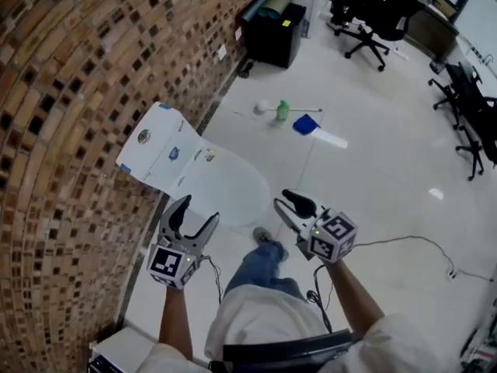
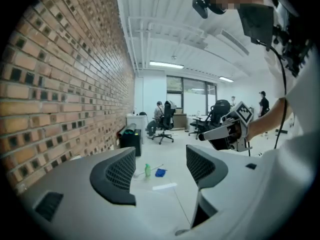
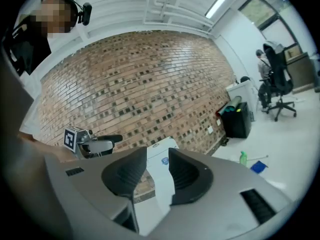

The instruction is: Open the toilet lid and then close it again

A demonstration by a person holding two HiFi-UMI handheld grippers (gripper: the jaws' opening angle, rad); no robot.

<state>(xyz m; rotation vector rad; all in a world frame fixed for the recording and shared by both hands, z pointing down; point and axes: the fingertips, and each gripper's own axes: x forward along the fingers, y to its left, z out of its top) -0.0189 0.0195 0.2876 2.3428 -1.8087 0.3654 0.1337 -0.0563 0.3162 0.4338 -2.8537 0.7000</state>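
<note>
The white toilet stands against the brick wall, its lid lying down flat and its tank behind it. My left gripper hovers just in front of the bowl, jaws wide open and empty; in the left gripper view only floor shows between them. To the right of the bowl my right gripper is narrowly open, holding nothing. In the right gripper view the tank shows through the gap, with the left gripper at the left. Neither gripper touches the toilet.
A green bottle and a blue cloth lie on the floor beyond the toilet. A black cabinet stands by the wall farther back, with office chairs at the right. A cable trails across the floor.
</note>
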